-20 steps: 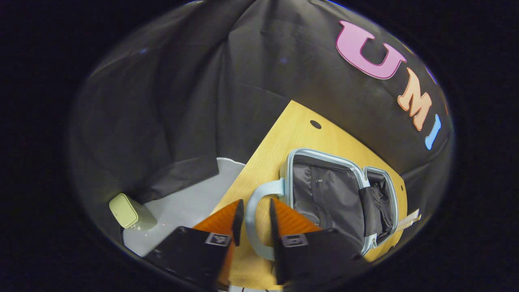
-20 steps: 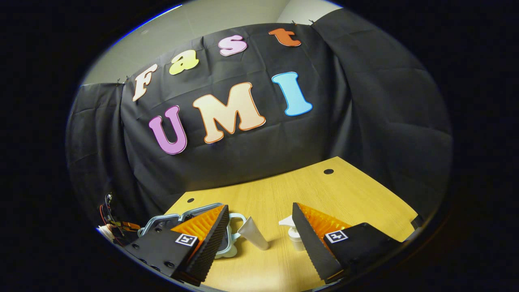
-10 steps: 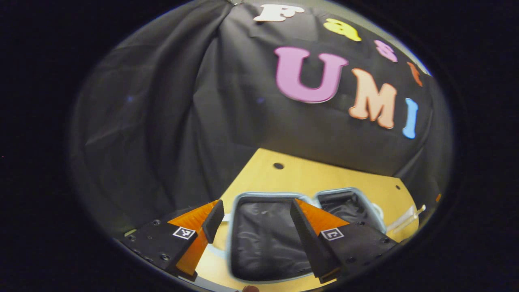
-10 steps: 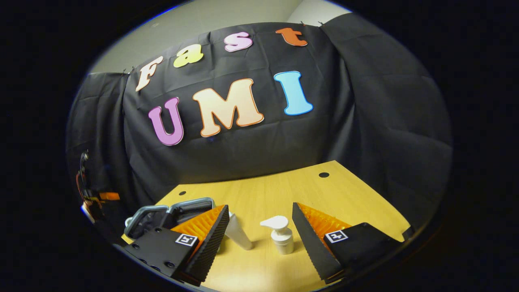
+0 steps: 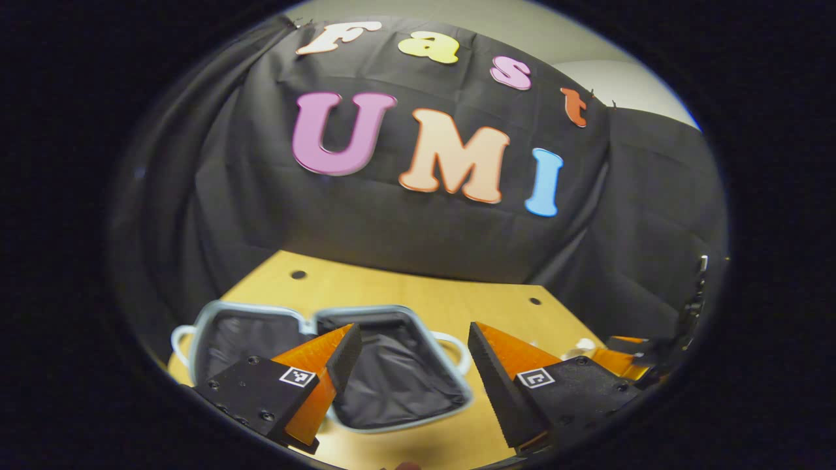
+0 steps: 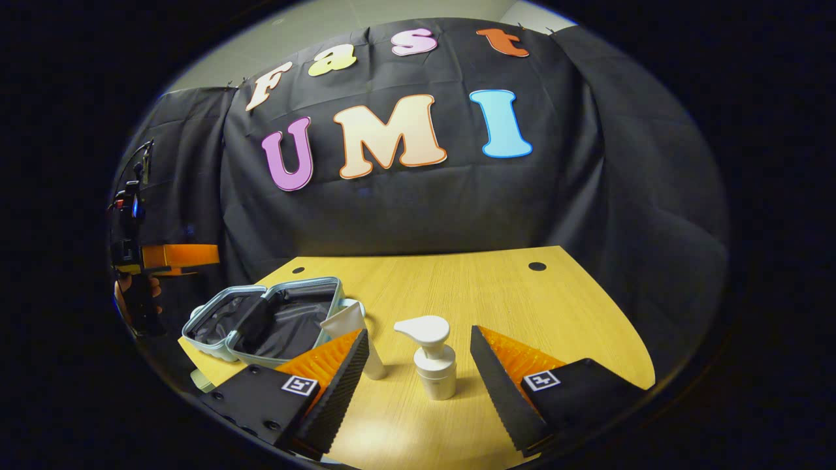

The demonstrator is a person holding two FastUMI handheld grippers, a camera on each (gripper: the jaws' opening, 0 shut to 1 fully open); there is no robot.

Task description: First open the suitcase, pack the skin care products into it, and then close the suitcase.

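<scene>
Release done: my left hand-held gripper (image 5: 406,356), pinching pale blue carry handle a second ago, now hangs spread above small pale blue hard-shell suitcase (image 5: 385,424), lying fully open lower left of frame, black lining bare. Opening step finished, I judge; packing next. Right hand-held gripper (image 6: 419,365) spread around white pump bottle (image 6: 434,372) on light wooden surface (image 6: 509,294), not touching; white tube (image 6: 356,329) just beside suitcase (image 6: 274,320).

- A light wooden counter (image 6: 496,307) is seen below a black cloth wall (image 6: 405,209).
- Two small round holes (image 6: 537,266) are seen in the counter, toward 12 o'clock.
- A pale ceiling (image 5: 522,32) is seen above the cloth.
</scene>
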